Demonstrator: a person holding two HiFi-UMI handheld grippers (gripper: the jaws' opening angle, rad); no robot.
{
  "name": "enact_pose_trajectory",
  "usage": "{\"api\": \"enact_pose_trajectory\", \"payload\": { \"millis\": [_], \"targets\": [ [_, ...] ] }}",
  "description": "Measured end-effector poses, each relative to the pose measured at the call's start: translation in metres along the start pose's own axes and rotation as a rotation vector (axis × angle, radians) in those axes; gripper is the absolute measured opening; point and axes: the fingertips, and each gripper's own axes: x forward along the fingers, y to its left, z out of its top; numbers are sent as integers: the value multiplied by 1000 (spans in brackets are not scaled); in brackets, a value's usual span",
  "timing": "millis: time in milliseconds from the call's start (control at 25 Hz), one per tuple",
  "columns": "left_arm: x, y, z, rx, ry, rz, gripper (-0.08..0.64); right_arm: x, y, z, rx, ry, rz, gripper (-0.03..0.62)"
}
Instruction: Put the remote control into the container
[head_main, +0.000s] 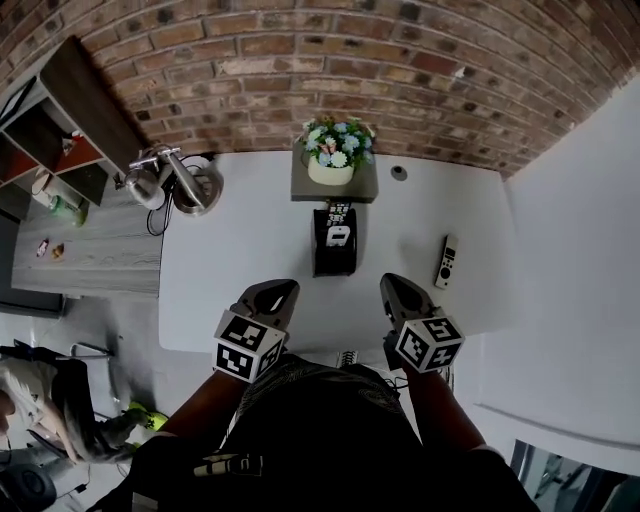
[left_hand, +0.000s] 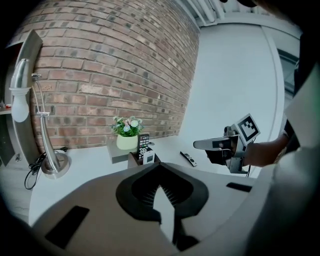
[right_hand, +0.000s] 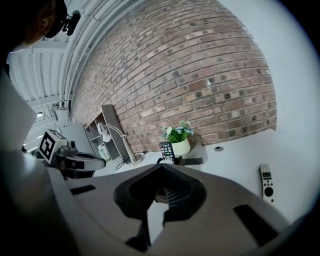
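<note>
Nearest, low in the frame at the table's (head_main: 235, 255) front edge, left gripper (head_main: 283, 289) and right gripper (head_main: 393, 283) both have jaws pressed together, empty. One remote control (head_main: 447, 261) lies flat mid-right, with bare tabletop around it. At centre stands the container (head_main: 333, 258), holding a second remote (head_main: 338, 213).

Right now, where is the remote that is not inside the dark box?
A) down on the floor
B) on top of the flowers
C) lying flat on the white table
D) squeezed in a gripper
C: the loose remote lies flat on the white table, to the right of the dark container, and the right gripper and left gripper both hold nothing.
</note>
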Motion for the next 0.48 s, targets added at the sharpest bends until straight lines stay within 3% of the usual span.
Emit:
{"api": "enact_pose_trajectory", "payload": {
  "millis": [240,480],
  "targets": [
    [20,-22,8,67,8,-34,-6,-18,-15,-20,-3,17,-58,9],
    [29,-39,17,66,-8,-59,-6,-28,-26,-25,-20,36,-78,9]
  ]
}}
